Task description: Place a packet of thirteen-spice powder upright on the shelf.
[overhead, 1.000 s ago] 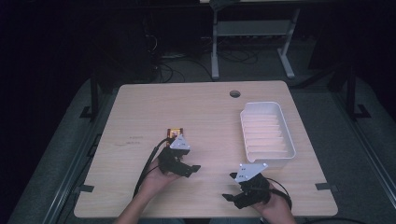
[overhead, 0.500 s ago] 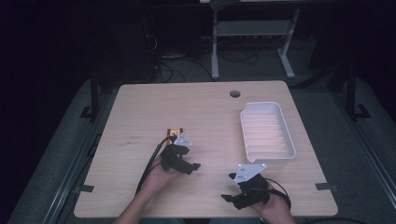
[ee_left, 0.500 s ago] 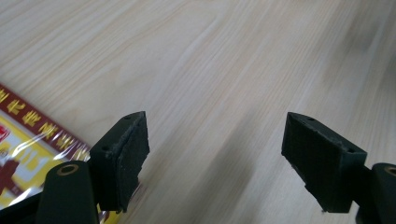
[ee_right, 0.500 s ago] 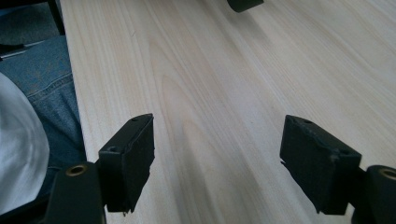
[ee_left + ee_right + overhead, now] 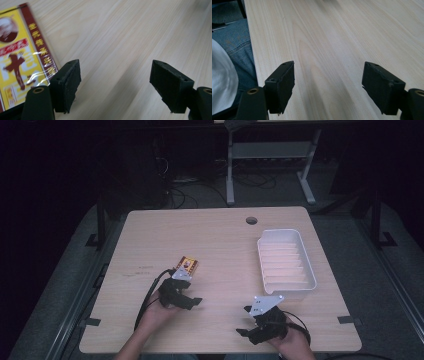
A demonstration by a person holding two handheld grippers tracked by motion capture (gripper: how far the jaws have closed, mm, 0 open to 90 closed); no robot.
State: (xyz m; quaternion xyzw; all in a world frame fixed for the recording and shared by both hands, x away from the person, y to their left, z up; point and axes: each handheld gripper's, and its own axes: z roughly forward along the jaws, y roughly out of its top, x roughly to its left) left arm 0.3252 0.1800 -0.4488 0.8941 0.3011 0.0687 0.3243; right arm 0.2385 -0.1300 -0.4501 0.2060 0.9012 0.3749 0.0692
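Fingers [image 5: 67,82] of left gripper [image 5: 116,87] apart — packet [image 5: 17,57] cut off, blurred.

dark room, wooden table [image 5: 215,235], grey floor [image 5: 60,285]

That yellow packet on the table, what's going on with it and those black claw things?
A person sits at a wooden table with a hand-held gripper in each hand. The left gripper is right beside the yellow packet, fingers wide open with bare wood between them, so nothing is gripped yet. The right gripper rests near the table's front edge, also open and empty. A white ridged tray sits empty to the right.
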